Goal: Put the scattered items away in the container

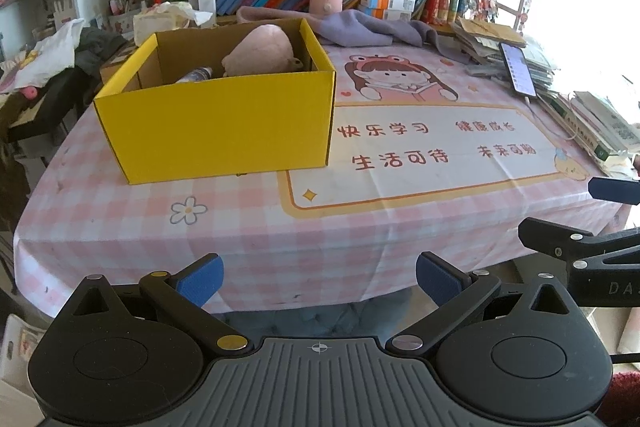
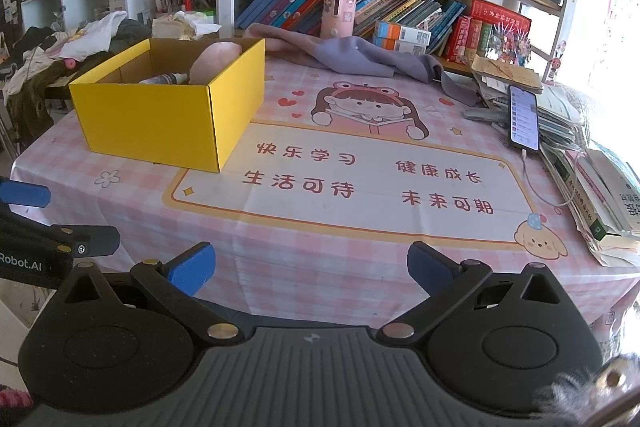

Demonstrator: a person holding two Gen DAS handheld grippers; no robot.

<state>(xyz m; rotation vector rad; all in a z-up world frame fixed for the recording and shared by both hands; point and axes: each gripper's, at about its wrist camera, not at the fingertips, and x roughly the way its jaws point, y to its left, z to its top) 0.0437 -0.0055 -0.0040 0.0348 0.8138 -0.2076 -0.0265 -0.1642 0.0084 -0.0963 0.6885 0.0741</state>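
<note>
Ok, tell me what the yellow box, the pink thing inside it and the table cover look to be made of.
Yellow box: corrugated cardboard, matte yellow outside, plain brown inside, with folded edges and a raw brown rim.

Pink thing: probably a plush toy; soft, rounded, fuzzy-looking surface, though its shape is partly hidden.

Table cover: printed fabric or thin plastic sheet, hard to say; crease lines and draping over the table edge show it is flexible.

Box [image 1: 216, 131] is occupying the table's [image 1: 280, 235] left side. Cloth [image 1: 360, 27] is lying along the far edge. Phone [image 2: 523, 119] and book stacks [image 2: 600, 195] are crowding the right edge. Centre and near edge are lying open.
</note>
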